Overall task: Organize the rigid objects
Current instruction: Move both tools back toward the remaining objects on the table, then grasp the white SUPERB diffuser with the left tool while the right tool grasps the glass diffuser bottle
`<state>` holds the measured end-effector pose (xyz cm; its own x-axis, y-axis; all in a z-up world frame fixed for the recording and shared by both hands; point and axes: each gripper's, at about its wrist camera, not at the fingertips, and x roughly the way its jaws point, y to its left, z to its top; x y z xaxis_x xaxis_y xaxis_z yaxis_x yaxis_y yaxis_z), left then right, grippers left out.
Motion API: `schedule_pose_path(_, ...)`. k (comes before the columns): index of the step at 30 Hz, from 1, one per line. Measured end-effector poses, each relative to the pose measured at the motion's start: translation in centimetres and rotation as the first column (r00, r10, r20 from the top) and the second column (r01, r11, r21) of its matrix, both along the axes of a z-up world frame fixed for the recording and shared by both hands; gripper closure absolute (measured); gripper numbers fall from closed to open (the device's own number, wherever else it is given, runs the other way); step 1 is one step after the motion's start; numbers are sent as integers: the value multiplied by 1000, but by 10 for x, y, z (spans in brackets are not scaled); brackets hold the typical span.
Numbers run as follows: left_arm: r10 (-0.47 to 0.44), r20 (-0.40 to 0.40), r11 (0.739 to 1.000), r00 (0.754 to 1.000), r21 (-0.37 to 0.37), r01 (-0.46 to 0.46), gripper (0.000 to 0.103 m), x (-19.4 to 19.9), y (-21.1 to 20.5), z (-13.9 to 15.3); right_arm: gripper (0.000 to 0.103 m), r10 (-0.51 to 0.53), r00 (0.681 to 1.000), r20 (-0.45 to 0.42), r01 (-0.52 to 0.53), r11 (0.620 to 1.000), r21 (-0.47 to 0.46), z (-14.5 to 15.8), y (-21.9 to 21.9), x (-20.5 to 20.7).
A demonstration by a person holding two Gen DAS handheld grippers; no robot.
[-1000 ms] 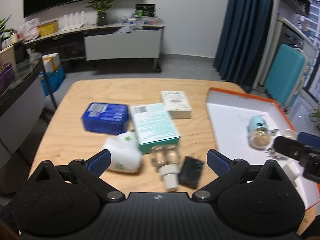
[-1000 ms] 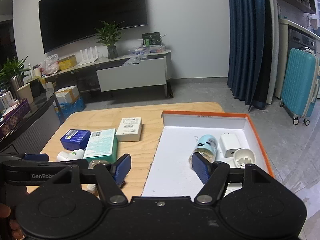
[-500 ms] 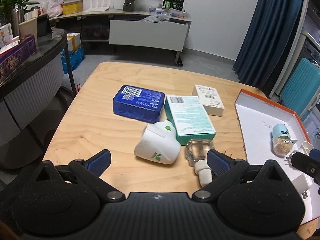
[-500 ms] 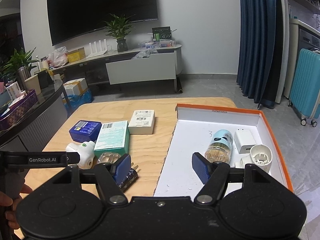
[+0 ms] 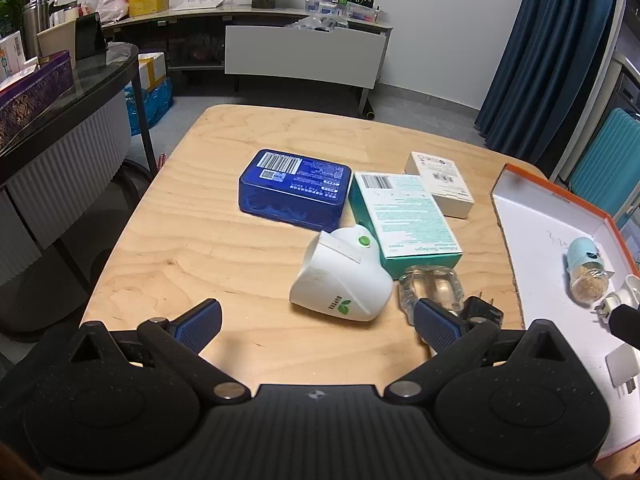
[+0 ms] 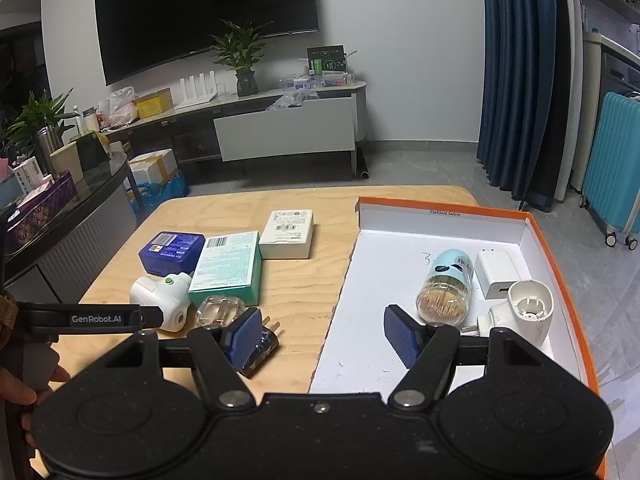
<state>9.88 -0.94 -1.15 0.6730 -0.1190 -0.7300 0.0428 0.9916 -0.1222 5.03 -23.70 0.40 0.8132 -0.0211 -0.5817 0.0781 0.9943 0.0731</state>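
Note:
On the wooden table [image 5: 200,240] lie a blue tin [image 5: 294,188], a teal box [image 5: 404,216], a cream box [image 5: 440,184], a white plug-in device [image 5: 340,280], a clear bottle [image 5: 430,288] and a black plug [image 5: 480,310]. My left gripper [image 5: 316,320] is open and empty, just in front of the white device. My right gripper [image 6: 326,332] is open and empty over the near left edge of the orange-rimmed white tray [image 6: 540,232]. The tray holds a toothpick jar [image 6: 446,288], a white charger [image 6: 498,272] and a white adapter [image 6: 524,312].
The tray [image 5: 556,196] takes up the table's right side. A dark counter [image 5: 60,92] stands left of the table. A TV console [image 6: 280,120] is at the back wall and a teal suitcase [image 6: 616,168] to the right.
My left gripper has swung left and pulled back, so the white device now sits between its fingers' line. My right gripper has moved closer over the tray's near edge.

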Motion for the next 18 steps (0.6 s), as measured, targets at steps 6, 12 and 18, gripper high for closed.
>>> schedule_pose_path(6, -30, 11, 999, 999, 33, 30, 0, 8, -2, -8, 22, 3, 1000, -4, -3, 1000, 4, -3, 1, 1)
schedule_pose_path(12, -99, 31, 990, 995, 101, 95, 0, 19, -12, -17, 22, 10, 1000, -17, -10, 1000, 4, -7, 5, 3)
schedule_pose_path(18, -149, 52, 981, 987, 130, 141, 21, 31, -13, -28, 22, 26, 999, -29, -26, 1000, 7, -12, 10, 5)
